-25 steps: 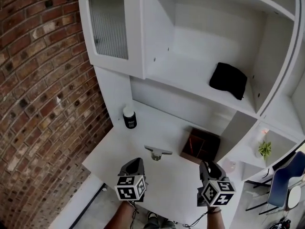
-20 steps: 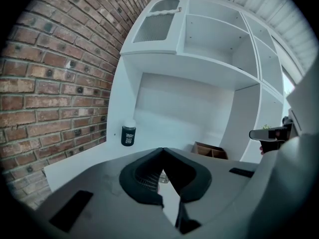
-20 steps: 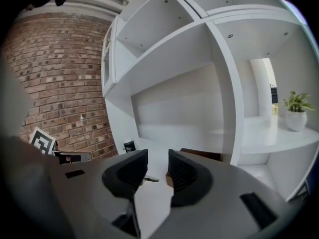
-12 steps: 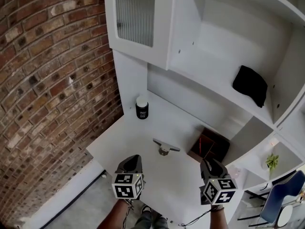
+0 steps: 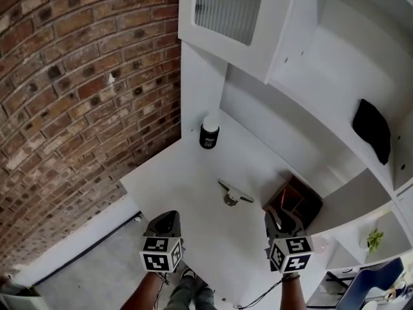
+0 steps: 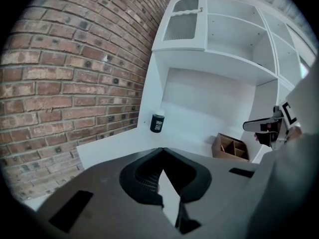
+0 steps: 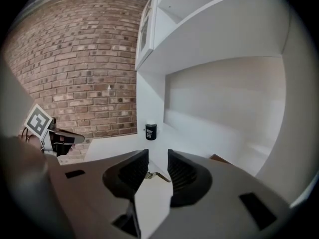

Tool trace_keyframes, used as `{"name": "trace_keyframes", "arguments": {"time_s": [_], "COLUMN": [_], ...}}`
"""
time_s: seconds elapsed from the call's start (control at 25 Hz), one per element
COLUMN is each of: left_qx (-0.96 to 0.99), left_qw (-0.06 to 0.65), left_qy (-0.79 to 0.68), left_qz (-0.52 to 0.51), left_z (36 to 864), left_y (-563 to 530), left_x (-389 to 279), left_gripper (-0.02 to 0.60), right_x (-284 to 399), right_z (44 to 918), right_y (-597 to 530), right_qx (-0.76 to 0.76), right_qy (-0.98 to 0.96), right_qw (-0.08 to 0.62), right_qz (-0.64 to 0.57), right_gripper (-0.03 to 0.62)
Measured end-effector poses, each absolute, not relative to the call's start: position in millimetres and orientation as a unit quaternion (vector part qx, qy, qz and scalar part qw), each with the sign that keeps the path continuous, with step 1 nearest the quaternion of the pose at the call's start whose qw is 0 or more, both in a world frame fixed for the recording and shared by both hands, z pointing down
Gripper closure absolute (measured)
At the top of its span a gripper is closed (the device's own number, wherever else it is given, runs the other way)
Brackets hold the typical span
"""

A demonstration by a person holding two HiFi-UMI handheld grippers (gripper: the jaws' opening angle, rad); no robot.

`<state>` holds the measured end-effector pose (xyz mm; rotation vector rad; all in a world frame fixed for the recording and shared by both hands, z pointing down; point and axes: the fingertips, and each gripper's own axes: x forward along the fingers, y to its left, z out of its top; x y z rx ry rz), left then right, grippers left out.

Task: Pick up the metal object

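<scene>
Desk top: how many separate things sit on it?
3: a black jar at the back corner, a metal object in the middle, and a wooden box to its right. The left gripper and right gripper may hide more.

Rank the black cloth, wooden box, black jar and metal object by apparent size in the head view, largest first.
1-2. wooden box and black cloth: they look alike, and the cloth lies on a higher shelf, so they are not ranked.
3. black jar.
4. metal object: longer than the jar but far thinner.
</scene>
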<state>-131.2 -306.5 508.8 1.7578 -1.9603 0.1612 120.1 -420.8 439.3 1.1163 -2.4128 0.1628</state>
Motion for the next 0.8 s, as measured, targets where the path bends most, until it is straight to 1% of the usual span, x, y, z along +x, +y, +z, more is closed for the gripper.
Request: {"name": "trace_keyframes", "arguments": {"time_s": [0.36,0.52,0.8], "left_qx": [0.604,0.597,0.587], "left_qw": [0.279,0.283,0.292], "left_qy": [-0.745,-0.750,-0.755], "left_qz": [0.051,0.043,0.019], "left_z": [549,557,565], "left_y": [-282,-279,-275], "left_x": [-161,-167,-171], "left_gripper": [0.577,0.577,0.577], "right_x": [72,60,38], "right_z": [492,516,552], "right_y": [-440,-443,-450], "right_qx": [0.343,0.318,0.288], "right_qy": [-0.888,-0.884,-0.877], "right_qw": [0.306,0.343,0.385], "right_qz": [0.034,0.013,-0.013], "right_gripper": [0.474,0.474,0.474]}}
